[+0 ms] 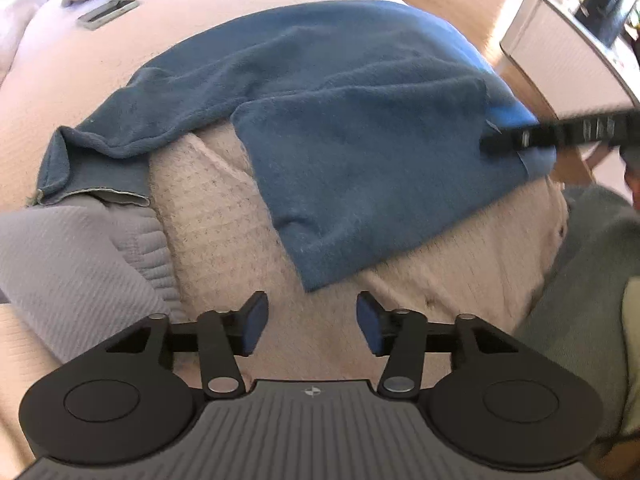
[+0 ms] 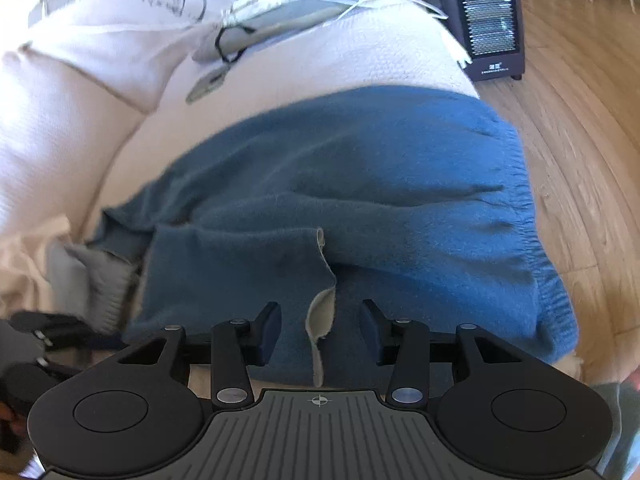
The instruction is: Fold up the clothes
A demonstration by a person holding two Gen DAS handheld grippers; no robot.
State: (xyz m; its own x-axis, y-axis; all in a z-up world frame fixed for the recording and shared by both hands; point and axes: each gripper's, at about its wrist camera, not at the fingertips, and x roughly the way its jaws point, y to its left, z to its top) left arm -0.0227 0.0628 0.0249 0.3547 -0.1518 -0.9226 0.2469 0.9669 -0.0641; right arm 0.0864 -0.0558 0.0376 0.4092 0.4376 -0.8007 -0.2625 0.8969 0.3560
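A cream quilted sofa (image 1: 224, 216) carries the blue fleece garment (image 1: 320, 92), which is spread across the seat with one flap folded over its lower half. A grey knitted garment (image 1: 72, 252) lies at the blue garment's left end, touching it. An electric heater (image 2: 486, 20) stands on the wooden floor (image 2: 580, 128). The left tool (image 1: 312, 322) hovers with jaws apart, empty, near the flap's lower corner. The right tool (image 2: 320, 334) has jaws apart, straddling the flap's cream-lined edge.
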